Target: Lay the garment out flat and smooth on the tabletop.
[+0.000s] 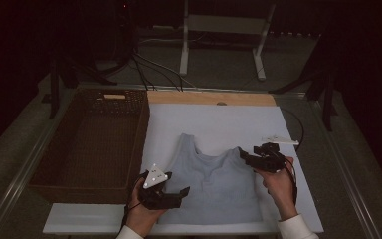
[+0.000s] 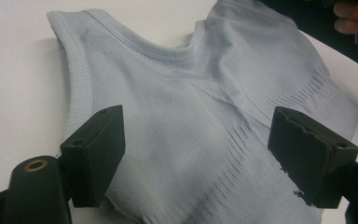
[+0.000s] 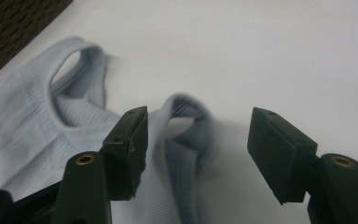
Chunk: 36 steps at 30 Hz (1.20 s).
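Risk first, to my eye — right gripper, jaws spread around the strap at two o'clock, might pinch one layer and skew the single pale-blue tank top lying flat mid-mat; left gripper gapes at seven o'clock — one basket at nine

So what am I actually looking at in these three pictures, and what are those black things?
A person at a table holds a hand tool with a two-jaw claw in each hand: the left claw and the right claw. One picture comes from a camera above the table; the other two come from cameras riding on each claw, looking along its black jaws. On the white board lies a pale blue tank top, with a dark wicker basket beside it. Both claws stand open over the top, the right one at a shoulder strap; nothing is gripped.
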Each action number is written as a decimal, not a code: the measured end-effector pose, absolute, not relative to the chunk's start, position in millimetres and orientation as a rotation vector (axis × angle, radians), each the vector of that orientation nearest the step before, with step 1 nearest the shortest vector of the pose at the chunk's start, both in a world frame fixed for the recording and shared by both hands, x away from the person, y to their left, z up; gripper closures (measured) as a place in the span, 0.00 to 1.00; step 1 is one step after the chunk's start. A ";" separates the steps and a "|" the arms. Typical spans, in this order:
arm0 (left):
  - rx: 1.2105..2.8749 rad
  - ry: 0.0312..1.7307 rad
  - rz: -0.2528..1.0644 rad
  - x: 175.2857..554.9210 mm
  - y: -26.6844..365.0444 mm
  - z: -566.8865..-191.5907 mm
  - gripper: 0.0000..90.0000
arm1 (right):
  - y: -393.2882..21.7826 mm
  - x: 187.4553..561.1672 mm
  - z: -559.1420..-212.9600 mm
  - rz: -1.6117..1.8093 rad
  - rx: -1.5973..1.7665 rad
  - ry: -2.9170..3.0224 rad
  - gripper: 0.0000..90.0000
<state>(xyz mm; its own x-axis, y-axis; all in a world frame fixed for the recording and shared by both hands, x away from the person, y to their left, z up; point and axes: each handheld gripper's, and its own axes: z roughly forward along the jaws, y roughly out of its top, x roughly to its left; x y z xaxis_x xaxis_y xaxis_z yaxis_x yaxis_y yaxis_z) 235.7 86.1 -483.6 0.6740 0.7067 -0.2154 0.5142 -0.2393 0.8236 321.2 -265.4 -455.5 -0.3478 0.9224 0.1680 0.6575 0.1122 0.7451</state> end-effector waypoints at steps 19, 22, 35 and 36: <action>1.903 0.953 0.236 235.5 84.9 -485.0 0.18 | -272.8 342.1 -469.5 1.060 1.580 2.092 0.48; 1.904 0.951 0.237 235.4 84.7 -484.8 0.18 | -272.1 345.4 -474.0 1.036 1.582 2.118 0.51; 1.905 0.950 0.231 235.9 84.9 -485.4 0.18 | -263.3 356.6 -488.6 0.967 1.574 2.223 0.70; 1.907 0.949 0.231 236.0 84.8 -485.7 0.18 | -262.2 357.1 -489.1 0.971 1.568 2.233 0.73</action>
